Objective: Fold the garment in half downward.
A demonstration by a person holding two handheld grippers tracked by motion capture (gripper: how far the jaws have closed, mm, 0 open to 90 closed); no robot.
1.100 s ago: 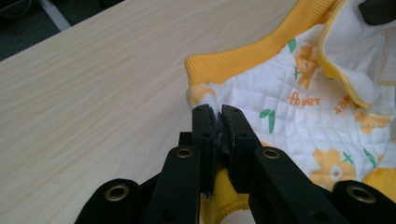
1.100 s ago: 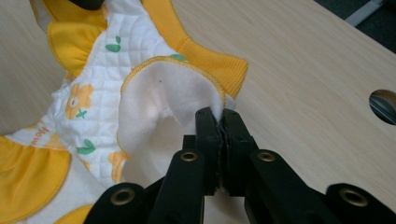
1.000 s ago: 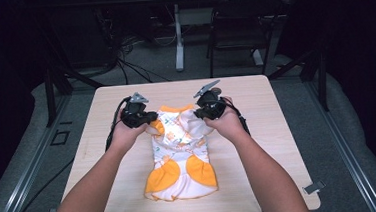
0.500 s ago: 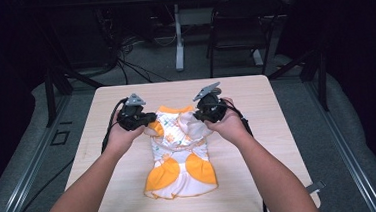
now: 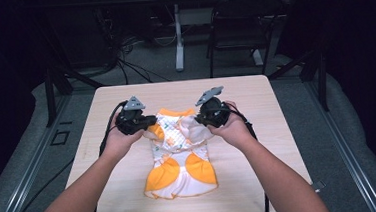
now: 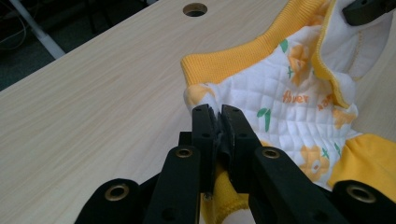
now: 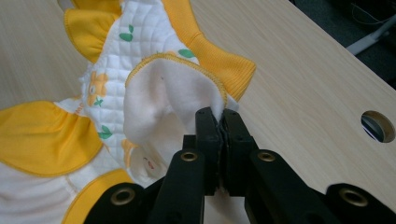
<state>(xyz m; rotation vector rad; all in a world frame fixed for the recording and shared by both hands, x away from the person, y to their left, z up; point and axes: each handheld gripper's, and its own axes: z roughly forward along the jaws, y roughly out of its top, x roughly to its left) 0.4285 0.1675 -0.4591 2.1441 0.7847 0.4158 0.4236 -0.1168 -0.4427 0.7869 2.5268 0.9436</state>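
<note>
On the desk (image 5: 255, 96), the orange-and-white baby garment (image 5: 180, 161) lies at the centre. The left hand-held gripper (image 5: 147, 123) pinches its 9 o'clock shoulder and the right hand-held gripper (image 5: 198, 119) its 3 o'clock shoulder, both clamped tight. The left gripper view reveals quilted flower print (image 6: 299, 98); the right gripper view reveals plain white lining (image 7: 159, 102).

The right claw (image 5: 203, 119) has drifted a little toward nine o'clock, bringing its pinched edge of the yellow and white garment (image 5: 179, 156) inward. That fabric now folds over, its white lining showing. The garment's top looks slightly more bunched, though it's hard to be sure from above.
</note>
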